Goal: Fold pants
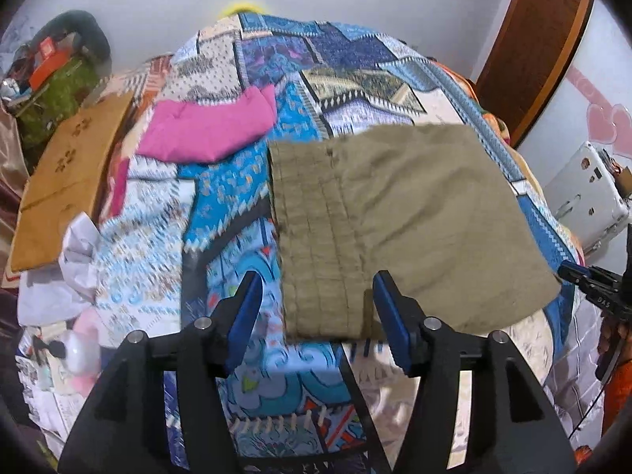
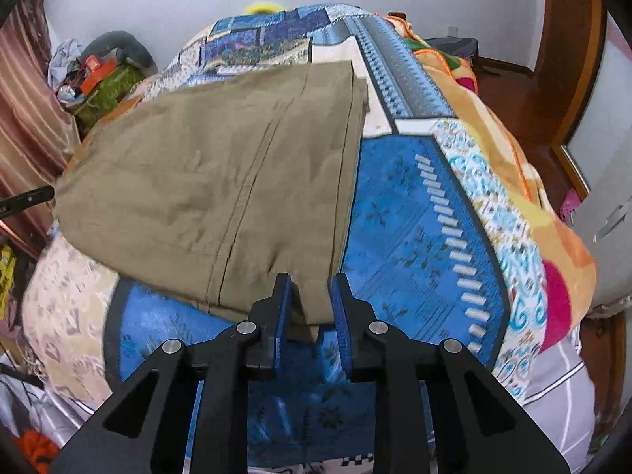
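Note:
Olive-khaki pants point(image 1: 379, 221) lie folded flat on a patterned blue bedspread point(image 1: 237, 205). In the left wrist view my left gripper point(image 1: 318, 296) is open, its blue pads either side of the waistband end of the pants, just above the cloth. In the right wrist view the pants point(image 2: 213, 181) stretch away to the left, and my right gripper point(image 2: 312, 296) has its jaws partly apart around the near corner of the fabric, which sits between the pads without being pinched. The right gripper also shows at the right edge of the left wrist view point(image 1: 592, 284).
A folded pink garment point(image 1: 209, 130) lies on the bed beyond the pants. A cardboard box point(image 1: 71, 181) and clutter stand at the left of the bed. A white case point(image 1: 584, 197) and a wooden door point(image 1: 541, 47) are on the right. An orange blanket point(image 2: 513, 150) edges the bed.

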### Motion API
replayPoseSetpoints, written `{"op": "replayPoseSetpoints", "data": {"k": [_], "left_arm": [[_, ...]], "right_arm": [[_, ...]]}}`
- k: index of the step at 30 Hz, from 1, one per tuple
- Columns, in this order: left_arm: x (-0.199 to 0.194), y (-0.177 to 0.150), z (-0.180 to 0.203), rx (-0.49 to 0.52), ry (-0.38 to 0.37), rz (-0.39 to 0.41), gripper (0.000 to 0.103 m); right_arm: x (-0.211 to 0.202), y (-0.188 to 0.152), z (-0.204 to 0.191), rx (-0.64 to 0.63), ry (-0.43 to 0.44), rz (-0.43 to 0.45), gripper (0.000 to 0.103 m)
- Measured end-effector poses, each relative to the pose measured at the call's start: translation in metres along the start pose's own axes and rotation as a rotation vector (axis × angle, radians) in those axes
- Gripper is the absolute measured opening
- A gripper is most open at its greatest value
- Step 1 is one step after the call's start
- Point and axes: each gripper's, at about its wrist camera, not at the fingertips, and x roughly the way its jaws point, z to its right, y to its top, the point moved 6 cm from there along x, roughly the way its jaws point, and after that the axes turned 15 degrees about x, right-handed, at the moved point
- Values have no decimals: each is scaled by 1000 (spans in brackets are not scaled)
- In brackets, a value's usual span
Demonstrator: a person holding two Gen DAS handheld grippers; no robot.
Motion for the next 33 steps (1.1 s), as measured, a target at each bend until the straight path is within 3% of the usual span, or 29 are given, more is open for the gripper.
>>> {"op": "replayPoseSetpoints", "data": {"k": [5, 13, 23, 30, 32, 33], "left_arm": [[0, 32, -11, 9, 55, 39, 69], [37, 75, -28, 10, 69, 24, 70], [102, 86, -40, -7, 35, -60, 70], [114, 78, -46, -52, -18, -47, 70], [112, 77, -45, -55, -23, -29, 66], [111, 78, -45, -54, -23, -18, 60]], "right_arm": [[-12, 36, -6, -21, 15, 77, 35], [0, 109, -22, -90, 7, 181, 39], [70, 178, -29, -135, 2, 160, 39], [131, 212, -18, -107, -8, 85, 39], [142, 213, -19, -110, 8, 66, 39], [146, 214, -20, -117, 11, 56, 31]]}}
